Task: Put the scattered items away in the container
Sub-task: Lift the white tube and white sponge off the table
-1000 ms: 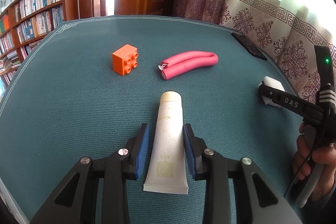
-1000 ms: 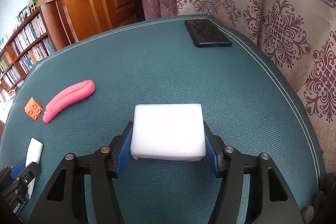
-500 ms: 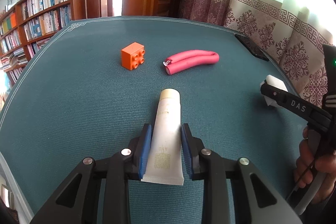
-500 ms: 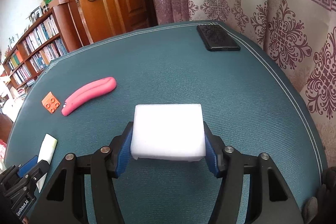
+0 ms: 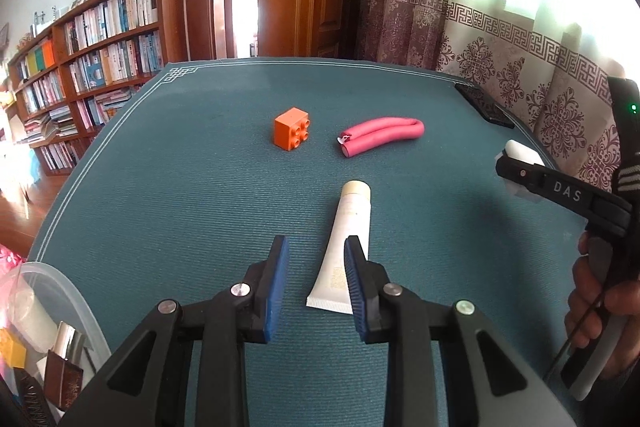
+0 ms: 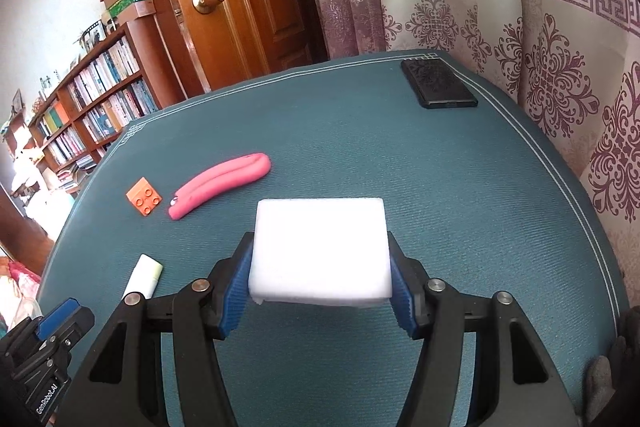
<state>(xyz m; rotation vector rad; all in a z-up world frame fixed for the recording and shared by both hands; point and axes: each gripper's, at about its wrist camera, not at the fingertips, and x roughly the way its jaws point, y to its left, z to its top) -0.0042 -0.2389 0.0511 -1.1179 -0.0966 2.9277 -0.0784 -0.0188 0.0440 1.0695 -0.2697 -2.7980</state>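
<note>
Each gripper has black plastic arms with triangular cut-outs, silver round screw heads at the joints, and blue ribbed pads on the fingers. The left gripper (image 5: 314, 277) is labelled "GenRobot.AI" in white. The right gripper (image 6: 320, 277) carries white "DAS" lettering, grey stripes, a green indicator light, a grey handle and a thin black cable.

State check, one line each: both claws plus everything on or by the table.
left claw: open, empty
right claw: shut on the white sponge
tube: capped, lying flat, not gripped
orange brick: loose on the table
pink curler: folded double, loose on the table
phone: flat at the far corner, screen dark
container: no lid on, already holds items
</note>
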